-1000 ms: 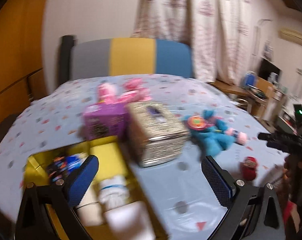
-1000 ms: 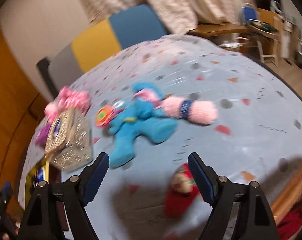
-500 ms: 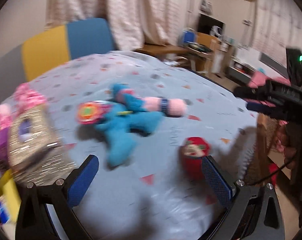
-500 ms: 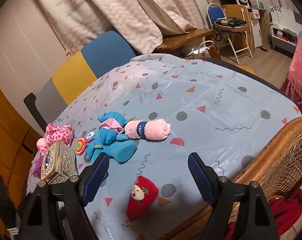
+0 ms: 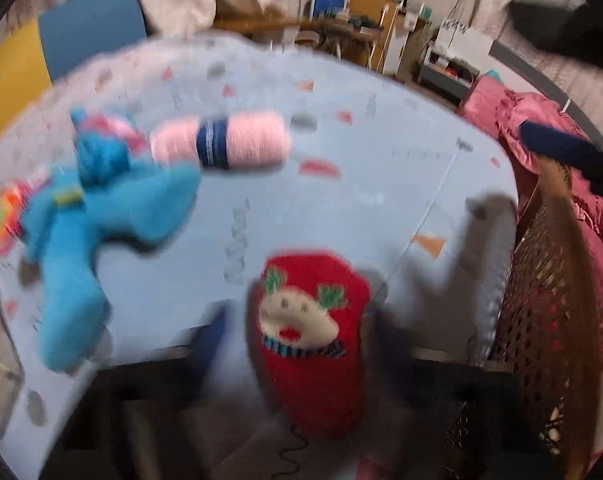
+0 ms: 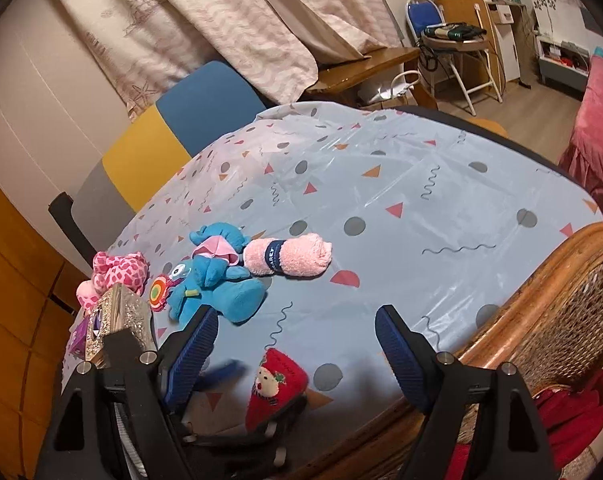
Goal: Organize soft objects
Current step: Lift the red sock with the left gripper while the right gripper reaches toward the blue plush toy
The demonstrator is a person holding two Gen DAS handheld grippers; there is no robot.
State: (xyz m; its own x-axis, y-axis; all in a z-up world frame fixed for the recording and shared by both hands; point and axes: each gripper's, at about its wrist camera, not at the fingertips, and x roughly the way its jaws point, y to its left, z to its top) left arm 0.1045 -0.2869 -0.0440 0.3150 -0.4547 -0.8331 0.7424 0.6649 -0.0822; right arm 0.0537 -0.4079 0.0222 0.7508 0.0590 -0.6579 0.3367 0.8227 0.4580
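Low in the frame, left tongs (image 5: 297, 344) are closing around the red sock (image 5: 313, 344), right tongs (image 6: 293, 344) spread; blue plush (image 6: 217, 280) and pink towel (image 6: 289, 258) lie unsorted.

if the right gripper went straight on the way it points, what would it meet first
Probably the tablecloth just past the red sock; the right gripper is open and nothing stands directly ahead, though depth is hard to judge.

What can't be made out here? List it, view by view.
- Left wrist view: the left gripper is closing around the red sock; motion blur hides whether its pads touch it.
- Left wrist view: the blue plush has its face smeared by blur.
- Right wrist view: the purple box is mostly hidden behind the silver box.
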